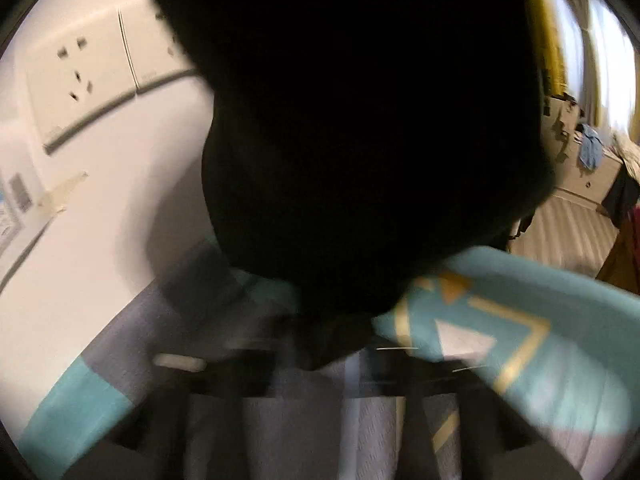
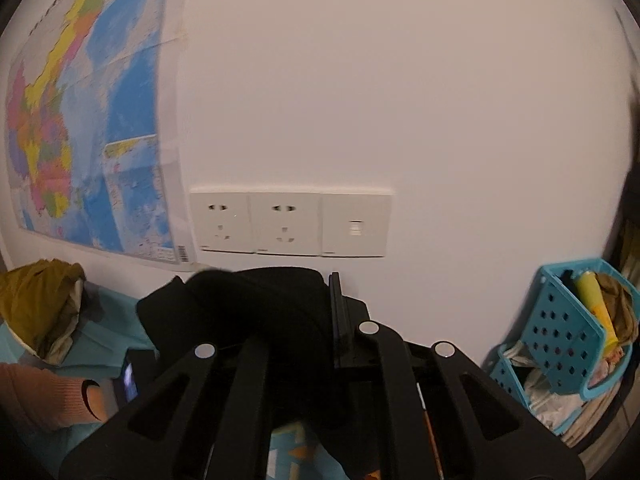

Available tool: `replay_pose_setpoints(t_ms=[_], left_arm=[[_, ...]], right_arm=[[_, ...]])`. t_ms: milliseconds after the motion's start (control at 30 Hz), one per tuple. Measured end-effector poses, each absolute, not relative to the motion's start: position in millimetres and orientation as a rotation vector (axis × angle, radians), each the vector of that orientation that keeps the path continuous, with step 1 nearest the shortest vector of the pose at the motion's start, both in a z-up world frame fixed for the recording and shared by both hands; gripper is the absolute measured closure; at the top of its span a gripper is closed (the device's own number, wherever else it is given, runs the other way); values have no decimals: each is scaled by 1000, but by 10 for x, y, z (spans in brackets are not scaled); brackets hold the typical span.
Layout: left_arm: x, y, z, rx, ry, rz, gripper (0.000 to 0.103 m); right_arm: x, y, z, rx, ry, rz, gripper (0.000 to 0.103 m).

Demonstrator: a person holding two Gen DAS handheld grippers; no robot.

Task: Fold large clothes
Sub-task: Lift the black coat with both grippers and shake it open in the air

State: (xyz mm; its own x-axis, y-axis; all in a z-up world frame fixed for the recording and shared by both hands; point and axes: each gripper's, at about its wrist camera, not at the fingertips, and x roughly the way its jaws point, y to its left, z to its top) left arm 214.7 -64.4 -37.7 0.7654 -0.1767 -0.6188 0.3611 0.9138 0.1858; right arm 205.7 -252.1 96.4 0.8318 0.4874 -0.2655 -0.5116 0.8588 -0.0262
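Both grippers, left [image 1: 340, 344] and right [image 2: 296, 344], are closed on the black garment [image 2: 256, 304] hanging at twelve o'clock before them, so a hurried pull could slip it free

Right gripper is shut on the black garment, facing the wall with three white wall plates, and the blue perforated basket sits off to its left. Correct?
Not quite. The right wrist view shows the blue perforated basket off to the right, not the left. The rest stands: the right gripper is shut on the black garment, facing the three white wall plates.
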Motion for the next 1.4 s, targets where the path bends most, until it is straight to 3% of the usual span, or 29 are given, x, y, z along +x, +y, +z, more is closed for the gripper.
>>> replay_pose_setpoints(t_ms=[100,433,767,933,1167,1300,1400], left_arm=[[2236,-635,-64,269,559,-214,99],[2066,-735,1898,146,203,-111,100],[206,-516,3235,188,-188,-13,99],[-934,-364,3491,256,-233,53,99],[-2454,-327,3302,390,-164,218,99],[-2728,-271,3225,467,-117,299,99],[-2660,-74,3075,480,-10,333,99]], right_arm=[[2026,-2722,1086,-85,210,456,99],[1247,-3260,2291,-150,-62,264,99],[-494,-3547,3010,-229,-332,265,99],[-1177,-3547,2951,-192,-374,413,99],[-1903,-3444,2657,-152,-367,725,99],[-1930,-3333,2576,-127,-344,855,98],[-1493,-3047,2488,-97,-241,945,98]])
